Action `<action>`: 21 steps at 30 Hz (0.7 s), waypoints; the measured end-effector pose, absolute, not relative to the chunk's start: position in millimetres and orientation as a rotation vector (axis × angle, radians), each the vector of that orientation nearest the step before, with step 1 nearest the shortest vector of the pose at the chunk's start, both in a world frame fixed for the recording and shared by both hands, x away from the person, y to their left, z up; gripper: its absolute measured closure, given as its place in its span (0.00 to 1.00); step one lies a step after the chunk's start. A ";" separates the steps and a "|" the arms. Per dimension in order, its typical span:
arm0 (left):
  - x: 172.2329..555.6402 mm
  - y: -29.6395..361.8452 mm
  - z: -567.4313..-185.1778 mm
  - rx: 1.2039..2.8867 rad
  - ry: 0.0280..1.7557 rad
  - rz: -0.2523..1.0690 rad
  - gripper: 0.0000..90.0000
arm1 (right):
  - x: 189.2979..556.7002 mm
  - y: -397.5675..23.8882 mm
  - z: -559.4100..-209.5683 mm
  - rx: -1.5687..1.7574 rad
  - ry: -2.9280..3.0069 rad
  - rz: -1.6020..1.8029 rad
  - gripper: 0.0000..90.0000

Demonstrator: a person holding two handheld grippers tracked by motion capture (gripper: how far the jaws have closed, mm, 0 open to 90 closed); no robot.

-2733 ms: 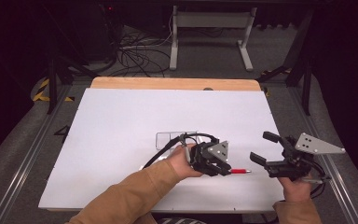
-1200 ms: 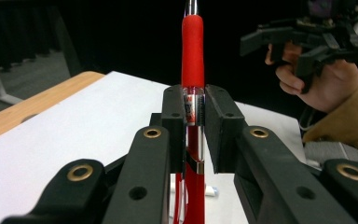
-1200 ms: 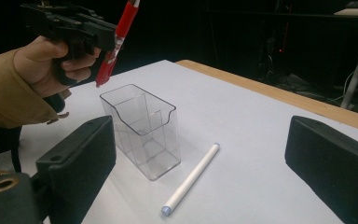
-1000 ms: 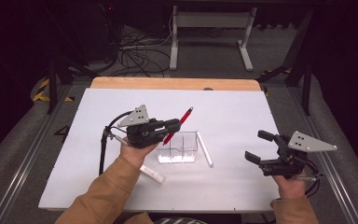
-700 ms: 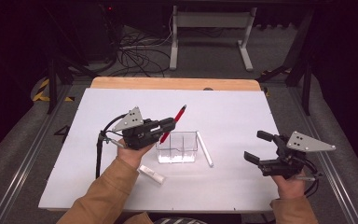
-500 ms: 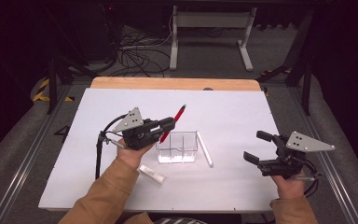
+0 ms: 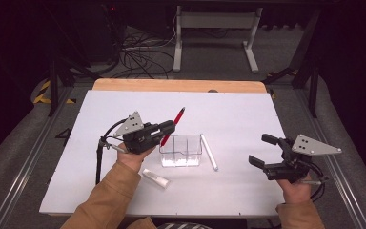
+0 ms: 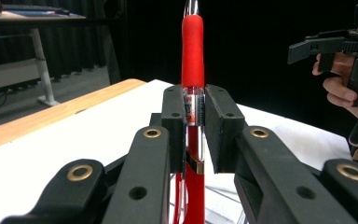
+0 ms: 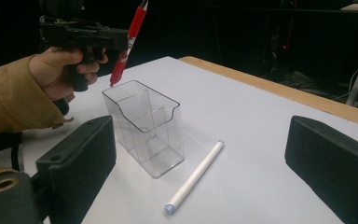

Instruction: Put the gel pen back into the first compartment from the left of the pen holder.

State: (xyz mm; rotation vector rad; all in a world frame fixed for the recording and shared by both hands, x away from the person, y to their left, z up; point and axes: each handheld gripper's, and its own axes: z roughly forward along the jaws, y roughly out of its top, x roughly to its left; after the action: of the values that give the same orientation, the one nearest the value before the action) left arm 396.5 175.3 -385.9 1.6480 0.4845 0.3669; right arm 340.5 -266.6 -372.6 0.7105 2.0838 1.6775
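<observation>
My left gripper (image 7: pixel 168 128) is shut on a red pen (image 7: pixel 178 117), held in the air just left of a clear plastic container (image 7: pixel 181 150). In the left gripper view the pen (image 8: pixel 192 46) stands upright between the pads, with the gripper (image 8: pixel 195 108) clamped around its clear middle. My right gripper (image 7: pixel 263 150) hovers open and holding nothing at the table's right. The right gripper view looks between its wide-apart jaws (image 9: pixel 200 140) at the container (image 9: pixel 144 130) and a white pen (image 9: pixel 196 175). There the red pen (image 9: pixel 129 39) slants above the container's far rim.
A white pen (image 7: pixel 208 151) lies just right of the container. A small white cap-like piece (image 7: pixel 156 178) lies near the left forearm. The white tabletop (image 7: pixel 124 105) ends in a wooden strip (image 7: pixel 171 85) at the back. Cables and a stand are on the floor beyond.
The left gripper has carried the red pen from the front right of the table up to the left of the container and tilted it more upright. The right gripper has stayed put.
</observation>
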 end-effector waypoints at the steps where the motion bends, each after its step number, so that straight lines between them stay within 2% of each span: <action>1: 396.9 176.0 -386.6 1.655 0.488 0.367 0.88 | 340.5 -266.6 -372.6 0.711 2.084 1.678 0.10; 21: 401.5 172.5 -402.5 1.670 0.503 0.327 0.88 | 341.2 -266.0 -373.5 0.708 2.091 1.680 0.10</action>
State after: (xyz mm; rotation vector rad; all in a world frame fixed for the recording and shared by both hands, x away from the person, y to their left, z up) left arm 401.5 172.5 -402.5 1.6703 0.5031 0.3273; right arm 341.2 -266.0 -373.5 0.7080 2.0915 1.6805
